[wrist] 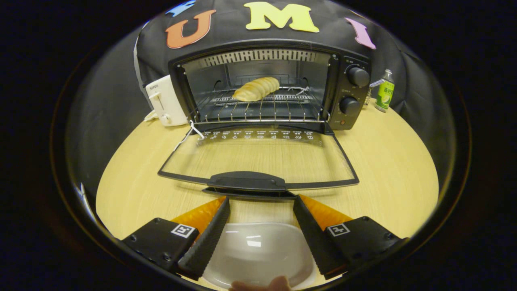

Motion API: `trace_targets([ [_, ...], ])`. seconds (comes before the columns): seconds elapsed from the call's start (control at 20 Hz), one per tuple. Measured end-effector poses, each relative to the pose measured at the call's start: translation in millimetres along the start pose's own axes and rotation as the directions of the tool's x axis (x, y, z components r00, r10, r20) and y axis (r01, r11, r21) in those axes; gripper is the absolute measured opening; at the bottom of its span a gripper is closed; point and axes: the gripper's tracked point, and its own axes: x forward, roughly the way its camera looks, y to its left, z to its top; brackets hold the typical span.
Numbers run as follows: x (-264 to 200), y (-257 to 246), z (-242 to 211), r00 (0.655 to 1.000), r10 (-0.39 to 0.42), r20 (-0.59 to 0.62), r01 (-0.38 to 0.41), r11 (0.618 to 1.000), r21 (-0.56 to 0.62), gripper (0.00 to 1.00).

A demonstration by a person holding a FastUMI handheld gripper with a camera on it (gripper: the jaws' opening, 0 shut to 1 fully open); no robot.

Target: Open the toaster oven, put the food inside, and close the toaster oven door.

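Wooden tabletop carried toaster oven | door lay fully open, flat before oven | bread roll sat on rack inside oven | gripper spread wide, holding nothing, just short of door handle | white dish between fingers | judged: only closing remained

Rides on the hand-held gripper, looking forward along its two spread, empty fingers. Sits low over the desk, angled slightly down. Faces straight into the open toaster oven, near its lowered door. Takes in the booth wall behind through a wide fisheye.
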Motion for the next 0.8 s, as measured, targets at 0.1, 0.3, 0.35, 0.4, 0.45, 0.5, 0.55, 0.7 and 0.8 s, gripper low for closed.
trace_targets([
  [0.1, -2.9, -0.1, 3.0, 1.0, -0.004, 0.018, 0.004, 1.0, -0.006, 1.0],
  [0.3, -20.1, 1.4, 16.3, 0.997, 0.001, 0.082, -0.001, 1.0, -0.004, 1.0],
  [0.35, -24.4, 1.9, 20.7, 0.995, 0.005, 0.097, -0.005, 1.0, 0.0, 1.0],
  [0.4, -29.4, 2.3, 24.6, 0.994, 0.01, 0.112, -0.01, 1.0, 0.005, 1.0],
  [0.45, -33.2, 2.3, 28.5, 0.992, 0.015, 0.125, -0.016, 1.0, 0.009, 1.0],
  [0.5, -36.8, 2.3, 32.0, 0.99, 0.023, 0.139, -0.025, 1.0, 0.015, 1.0],
  [0.55, -41.8, 2.9, 38.2, 0.986, 0.031, 0.162, -0.036, 0.999, 0.024, 1.0],
  [0.7, -52.8, 3.3, 63.1, 0.97, 0.031, 0.239, -0.043, 0.998, 0.044, 1.0],
  [0.8, -61.1, 5.4, 81.5, 0.959, 0.034, 0.282, -0.049, 0.998, 0.046, 1.0],
])
